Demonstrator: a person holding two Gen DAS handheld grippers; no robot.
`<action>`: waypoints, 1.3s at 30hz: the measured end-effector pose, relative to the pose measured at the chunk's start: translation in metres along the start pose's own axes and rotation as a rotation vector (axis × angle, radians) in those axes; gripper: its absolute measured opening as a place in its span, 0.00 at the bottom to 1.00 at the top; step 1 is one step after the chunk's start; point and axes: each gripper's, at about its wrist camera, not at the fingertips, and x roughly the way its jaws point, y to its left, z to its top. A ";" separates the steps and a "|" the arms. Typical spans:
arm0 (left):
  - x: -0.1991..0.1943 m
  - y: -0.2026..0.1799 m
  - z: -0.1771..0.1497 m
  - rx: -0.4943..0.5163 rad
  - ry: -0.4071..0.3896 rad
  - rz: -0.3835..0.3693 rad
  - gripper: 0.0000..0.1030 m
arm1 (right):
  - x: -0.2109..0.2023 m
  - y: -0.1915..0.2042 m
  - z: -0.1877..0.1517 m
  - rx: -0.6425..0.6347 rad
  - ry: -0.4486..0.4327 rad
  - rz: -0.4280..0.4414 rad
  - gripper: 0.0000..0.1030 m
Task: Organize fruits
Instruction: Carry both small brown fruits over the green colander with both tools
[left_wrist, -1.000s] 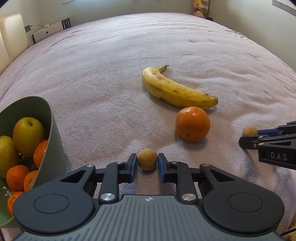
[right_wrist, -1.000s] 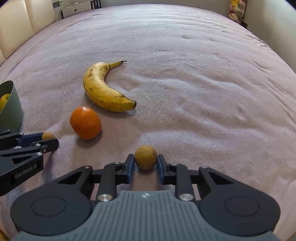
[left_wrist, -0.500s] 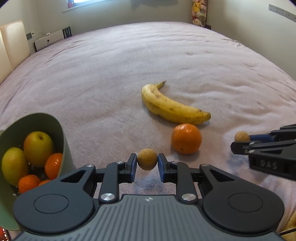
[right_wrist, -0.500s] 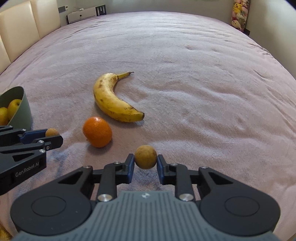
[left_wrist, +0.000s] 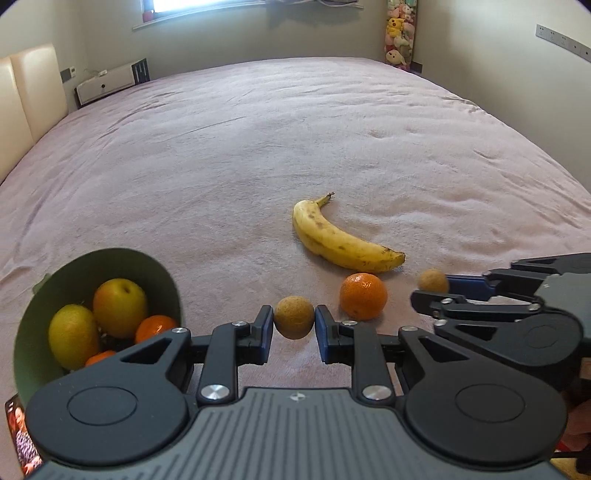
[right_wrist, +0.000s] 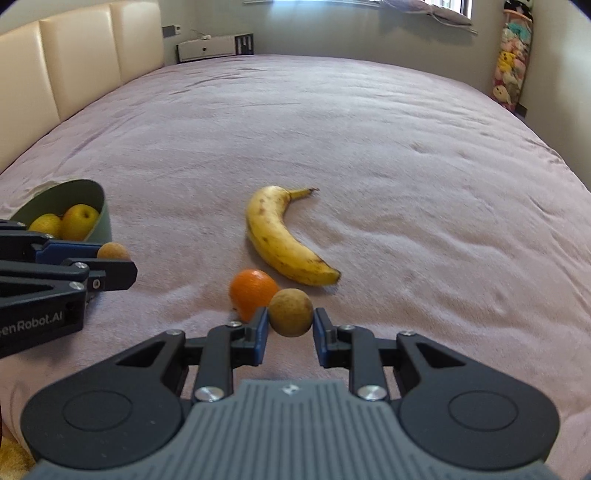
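Note:
My left gripper (left_wrist: 294, 322) is shut on a small round brown fruit (left_wrist: 294, 316) and holds it above the bed. My right gripper (right_wrist: 290, 318) is shut on a second small brown fruit (right_wrist: 290, 312), also lifted. Each gripper shows in the other view, the right (left_wrist: 433, 286) and the left (right_wrist: 116, 258). An orange (left_wrist: 363, 301) and a spotted banana (left_wrist: 340, 238) lie on the bed ahead. A green bowl (left_wrist: 155, 266) at the left holds apples and oranges; it also shows in the right wrist view (right_wrist: 101, 206).
The pink bedspread (left_wrist: 258, 147) stretches far ahead. A cream padded headboard (right_wrist: 74, 55) runs along the left. A white box (left_wrist: 107, 83) stands at the far edge. Plush toys (left_wrist: 400, 33) hang on the far right wall.
Both grippers have risen from the bed with their small brown fruits held. The right gripper has come closer to the left. The banana and orange have not moved.

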 end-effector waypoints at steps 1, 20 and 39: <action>-0.003 0.003 0.000 -0.010 0.002 -0.003 0.26 | -0.002 0.003 0.001 -0.009 -0.007 0.008 0.22; -0.046 0.051 0.004 -0.045 -0.033 0.061 0.26 | -0.039 0.088 0.025 -0.271 -0.111 0.237 0.22; -0.055 0.129 0.009 -0.217 -0.005 0.116 0.26 | -0.024 0.162 0.070 -0.479 -0.088 0.349 0.21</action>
